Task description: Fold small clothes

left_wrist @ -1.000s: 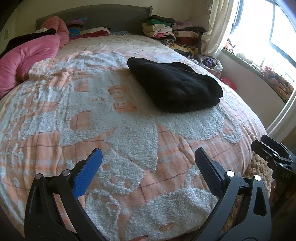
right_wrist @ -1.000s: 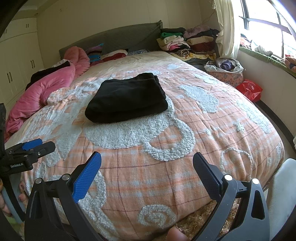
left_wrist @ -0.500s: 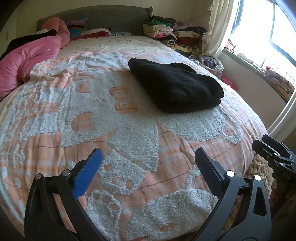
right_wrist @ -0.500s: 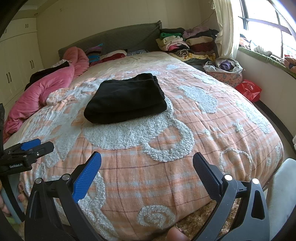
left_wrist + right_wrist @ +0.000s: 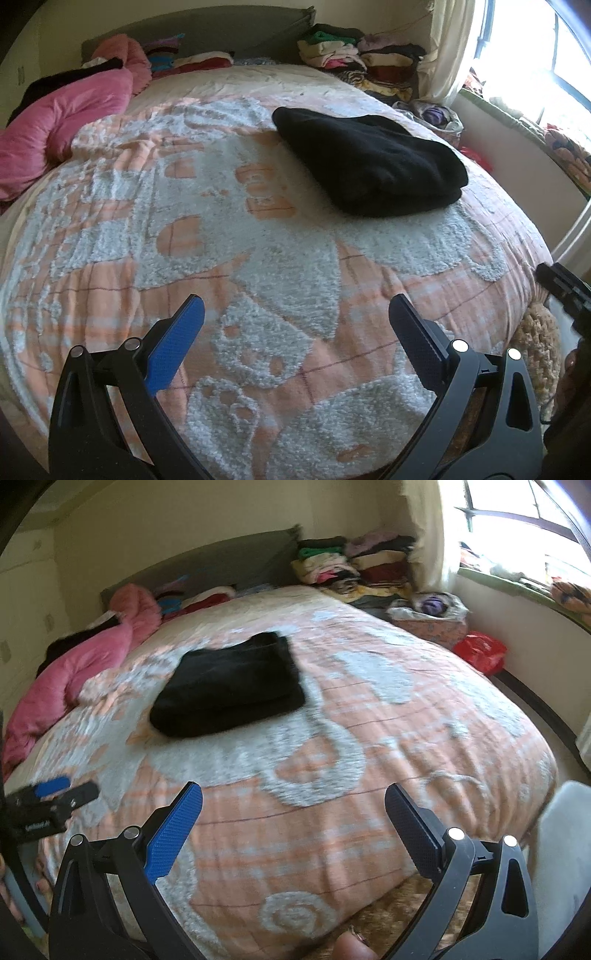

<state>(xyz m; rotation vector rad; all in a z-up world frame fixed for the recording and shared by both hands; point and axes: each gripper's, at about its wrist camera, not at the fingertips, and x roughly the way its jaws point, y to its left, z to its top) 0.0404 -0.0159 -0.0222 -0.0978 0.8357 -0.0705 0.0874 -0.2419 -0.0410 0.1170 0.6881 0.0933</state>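
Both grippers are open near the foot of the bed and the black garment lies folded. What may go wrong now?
The black garment is bulky; a careless grab could undo its folds. The left gripper and right gripper hang near the bed's edge, so reaching across the fluffy blanket may snag its loops.

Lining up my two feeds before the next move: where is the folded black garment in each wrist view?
Left wrist: folded black garment upper right of centre, on the bedspread.
Right wrist: folded black garment left of centre, blurred.
Shared landmark: the stacked clothes pile beside the headboard.
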